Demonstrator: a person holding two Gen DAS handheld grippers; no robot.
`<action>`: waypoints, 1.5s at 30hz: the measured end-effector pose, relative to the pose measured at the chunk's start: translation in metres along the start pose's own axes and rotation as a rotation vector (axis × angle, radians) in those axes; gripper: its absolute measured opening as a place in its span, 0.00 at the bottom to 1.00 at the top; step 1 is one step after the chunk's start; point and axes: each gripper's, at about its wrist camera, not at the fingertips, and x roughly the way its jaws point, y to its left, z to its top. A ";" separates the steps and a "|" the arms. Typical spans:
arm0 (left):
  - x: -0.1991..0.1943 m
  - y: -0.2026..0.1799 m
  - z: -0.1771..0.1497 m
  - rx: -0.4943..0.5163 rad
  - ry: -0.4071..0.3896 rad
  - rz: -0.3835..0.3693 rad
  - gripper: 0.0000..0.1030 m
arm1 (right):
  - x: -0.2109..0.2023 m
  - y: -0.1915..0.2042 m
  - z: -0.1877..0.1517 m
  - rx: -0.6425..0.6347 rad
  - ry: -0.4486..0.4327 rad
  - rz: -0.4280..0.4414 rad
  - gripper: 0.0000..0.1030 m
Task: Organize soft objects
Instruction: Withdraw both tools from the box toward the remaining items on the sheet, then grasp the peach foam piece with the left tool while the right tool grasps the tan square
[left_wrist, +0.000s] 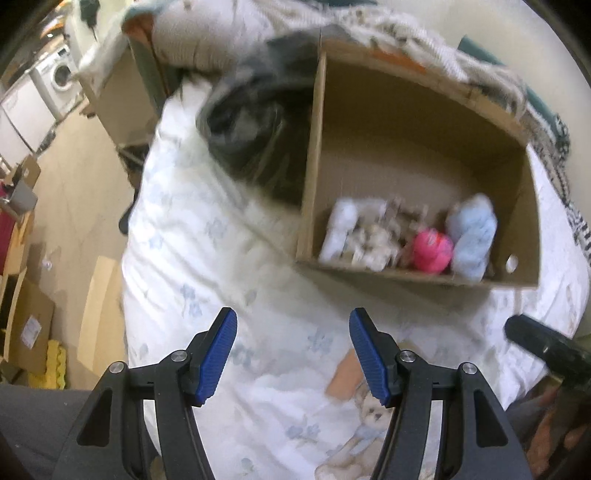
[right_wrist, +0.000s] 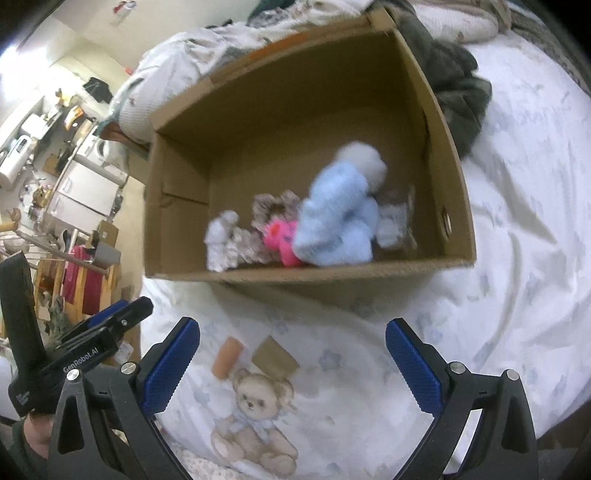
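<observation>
An open cardboard box (left_wrist: 417, 118) (right_wrist: 295, 110) stands on the bed. Along its near wall lie a pale blue fluffy toy (left_wrist: 472, 236) (right_wrist: 332, 221), a pink ball-like toy (left_wrist: 432, 249) (right_wrist: 282, 236), a patterned grey-beige soft piece (left_wrist: 373, 236) (right_wrist: 273, 206) and a white soft piece (left_wrist: 338, 230) (right_wrist: 219, 240). My left gripper (left_wrist: 293, 354) is open and empty above the sheet, short of the box. My right gripper (right_wrist: 291, 363) is open and empty, also short of the box. The left gripper also shows at the left edge of the right wrist view (right_wrist: 107, 325).
The bed has a white sheet (left_wrist: 207, 240) (right_wrist: 517, 258) with a teddy bear print (right_wrist: 255, 417). A dark garment (left_wrist: 255, 122) (right_wrist: 454, 85) lies beside the box. Pillows and a knitted blanket (left_wrist: 417, 29) lie behind it. Left of the bed is floor with cardboard (left_wrist: 29, 317).
</observation>
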 end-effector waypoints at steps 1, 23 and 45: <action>0.010 -0.002 -0.004 0.013 0.050 -0.014 0.58 | 0.002 -0.004 -0.001 0.009 0.010 -0.005 1.00; 0.075 -0.067 -0.038 0.248 0.262 -0.073 0.08 | 0.028 -0.010 0.002 0.060 0.118 0.033 1.00; 0.024 -0.018 -0.004 0.017 0.092 -0.047 0.08 | 0.107 0.068 -0.021 -0.335 0.309 -0.094 0.34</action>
